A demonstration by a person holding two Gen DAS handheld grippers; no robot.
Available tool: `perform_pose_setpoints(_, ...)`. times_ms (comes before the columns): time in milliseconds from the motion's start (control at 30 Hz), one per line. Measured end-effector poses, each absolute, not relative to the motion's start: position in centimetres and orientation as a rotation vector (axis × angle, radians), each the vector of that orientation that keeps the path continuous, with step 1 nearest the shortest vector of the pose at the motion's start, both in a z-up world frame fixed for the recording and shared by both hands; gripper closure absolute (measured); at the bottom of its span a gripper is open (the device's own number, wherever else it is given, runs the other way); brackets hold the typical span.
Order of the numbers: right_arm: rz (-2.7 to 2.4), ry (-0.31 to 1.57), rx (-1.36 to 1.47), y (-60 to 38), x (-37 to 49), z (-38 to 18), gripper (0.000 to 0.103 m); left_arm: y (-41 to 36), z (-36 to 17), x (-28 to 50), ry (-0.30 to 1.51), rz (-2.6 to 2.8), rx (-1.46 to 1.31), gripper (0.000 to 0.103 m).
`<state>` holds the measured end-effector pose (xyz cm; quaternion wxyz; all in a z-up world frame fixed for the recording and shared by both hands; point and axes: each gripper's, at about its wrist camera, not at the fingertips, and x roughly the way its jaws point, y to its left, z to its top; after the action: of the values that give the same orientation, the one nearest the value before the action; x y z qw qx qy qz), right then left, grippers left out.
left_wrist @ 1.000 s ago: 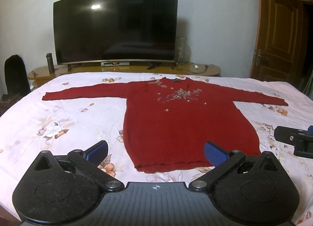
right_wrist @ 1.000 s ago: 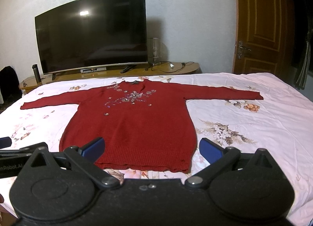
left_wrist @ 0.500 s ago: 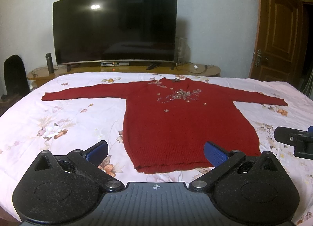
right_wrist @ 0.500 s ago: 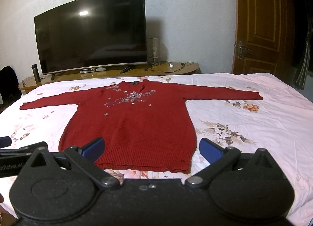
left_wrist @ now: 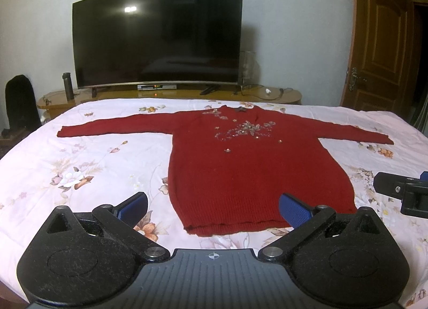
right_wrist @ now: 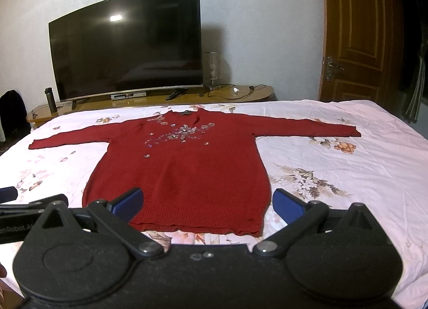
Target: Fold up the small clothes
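Both tongs (left_wrist: 212,206) (right_wrist: 207,200) spread empty, red sweater (left_wrist: 254,164) flat just beyond, untouched.

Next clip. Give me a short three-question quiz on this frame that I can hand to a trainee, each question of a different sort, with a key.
1. True or false: the red sweater lies spread flat on the floral bedsheet with both sleeves stretched out to the sides.
2. Multiple choice: the left tool is A) shut on the hem, B) open and holding nothing, C) shut on a sleeve.
3. Short answer: what decorates the sweater's chest?

Key
1. True.
2. B. The right tool is open too, and neither holds any cloth.
3. A cluster of beaded flower decorations just below the neckline.
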<state>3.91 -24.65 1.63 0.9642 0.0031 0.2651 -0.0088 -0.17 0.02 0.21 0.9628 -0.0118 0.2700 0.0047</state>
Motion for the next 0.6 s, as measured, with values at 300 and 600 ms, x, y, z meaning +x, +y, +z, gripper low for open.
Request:
perform_pose_setpoints(300,-0.017,0.538,0.006,-24.67,3.90,1.60,0.001,-0.24,0.17,-0.24,0.549,0.009,-0.022,0.000)
perform_pose_setpoints(600,-0.016,0.537,0.007,-24.68,3.84,1.56,0.001,-0.35,0.15,-0.06,0.554,0.011,-0.018,0.000)
